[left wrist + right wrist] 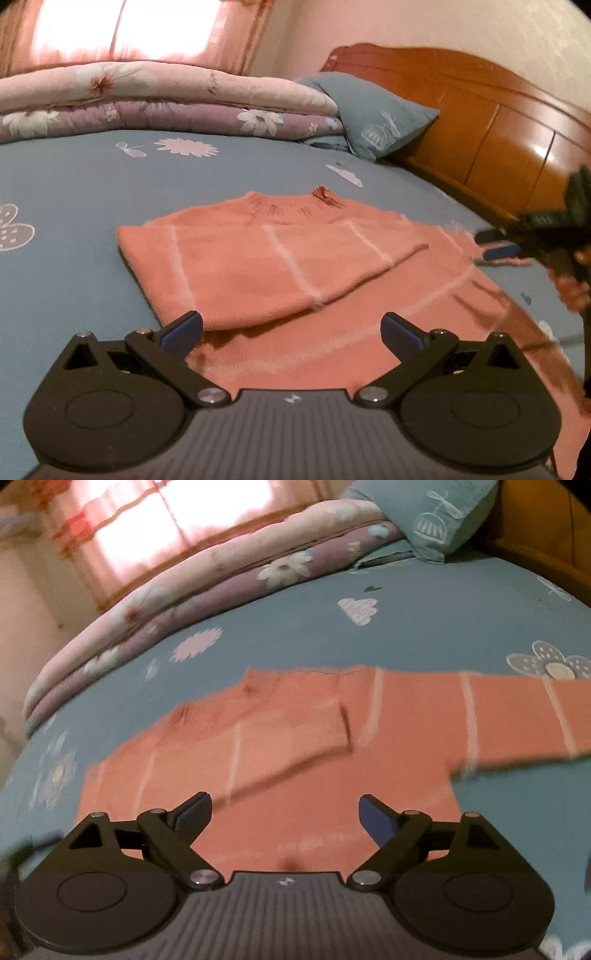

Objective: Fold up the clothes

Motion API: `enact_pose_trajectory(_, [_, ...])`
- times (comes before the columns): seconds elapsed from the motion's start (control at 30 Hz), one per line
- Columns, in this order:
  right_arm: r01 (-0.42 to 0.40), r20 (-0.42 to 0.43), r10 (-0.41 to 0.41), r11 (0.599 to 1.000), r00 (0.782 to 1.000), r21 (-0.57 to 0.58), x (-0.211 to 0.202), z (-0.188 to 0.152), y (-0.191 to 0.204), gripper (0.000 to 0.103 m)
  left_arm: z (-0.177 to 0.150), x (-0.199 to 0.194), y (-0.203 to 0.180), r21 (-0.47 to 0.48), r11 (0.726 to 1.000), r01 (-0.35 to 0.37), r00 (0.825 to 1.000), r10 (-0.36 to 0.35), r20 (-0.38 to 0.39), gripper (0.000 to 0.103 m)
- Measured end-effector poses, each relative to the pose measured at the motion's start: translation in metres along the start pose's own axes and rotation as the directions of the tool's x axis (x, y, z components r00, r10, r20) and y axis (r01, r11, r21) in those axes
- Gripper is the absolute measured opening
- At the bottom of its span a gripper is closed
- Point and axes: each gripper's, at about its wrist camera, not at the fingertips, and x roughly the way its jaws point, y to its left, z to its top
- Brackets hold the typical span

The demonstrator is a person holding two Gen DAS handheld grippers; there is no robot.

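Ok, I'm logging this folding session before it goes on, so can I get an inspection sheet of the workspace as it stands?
Surface: blue bedsheet with a flower print, on a bed.
Job's things: pink sweater lies flat; one sleeve is folded across the body, the other sleeve lies stretched out sideways.
Clutter: folded floral quilt and a blue pillow at the far side, apart from the sweater.
Grippers: left gripper open over the sweater's hem, nothing between its fingers; right gripper open, nothing held.
Cables: nothing seen.
Surroundings: wooden headboard, curtained bright window, plain wall.
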Motion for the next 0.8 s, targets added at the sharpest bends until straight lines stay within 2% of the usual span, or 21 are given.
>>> enact_pose_trajectory(0.1, [0.002, 0.003, -0.002, 0.999, 1.000, -0.049, 0.009, -0.030, 0.005, 0.091, -0.003, 0.004, -0.025, 0.088, 0.996, 0.018, 1.000, -0.016, -0.026, 0.102])
enact_pose_trajectory(0.17, [-0.001, 0.008, 0.002, 0.999, 1.000, -0.038, 0.015, -0.046, -0.001, 0.091, -0.007, 0.011, -0.038, 0.136, 0.991, 0.003, 0.999, 0.004, -0.051, 0.102])
enact_pose_trajectory(0.27, [-0.046, 0.062, 0.046, 0.999, 0.997, -0.013, 0.016, -0.059, -0.013, 0.092, -0.014, 0.025, -0.042, 0.143, 0.989, -0.040, 0.993, 0.056, -0.107, 0.102])
enact_pose_trajectory(0.37, [-0.053, 0.053, 0.055, 0.998, 0.997, -0.041, 0.012, -0.056, -0.013, 0.092, -0.021, 0.039, -0.032, 0.104, 0.986, -0.131, 0.979, 0.145, -0.144, 0.102])
enact_pose_trajectory(0.47, [-0.047, 0.043, 0.050, 0.997, 0.998, -0.067, 0.010, -0.056, -0.013, 0.092, -0.017, 0.036, -0.020, 0.021, 0.987, -0.162, 0.979, 0.163, -0.126, 0.102])
enact_pose_trajectory(0.6, [-0.048, 0.049, 0.052, 0.995, 0.997, -0.083, 0.012, -0.061, -0.012, 0.094, -0.013, 0.029, 0.001, -0.161, 0.983, -0.089, 0.996, 0.083, -0.043, 0.102])
enact_pose_trajectory(0.7, [-0.032, 0.047, 0.038, 0.994, 0.998, -0.109, 0.013, -0.063, -0.006, 0.097, -0.015, 0.032, 0.017, -0.230, 0.972, -0.044, 0.999, 0.043, -0.009, 0.102])
enact_pose_trajectory(0.8, [-0.021, 0.041, 0.027, 0.992, 0.999, -0.126, 0.015, -0.064, 0.002, 0.100, -0.010, 0.033, 0.026, -0.314, 0.949, -0.010, 0.999, 0.021, 0.032, 0.102])
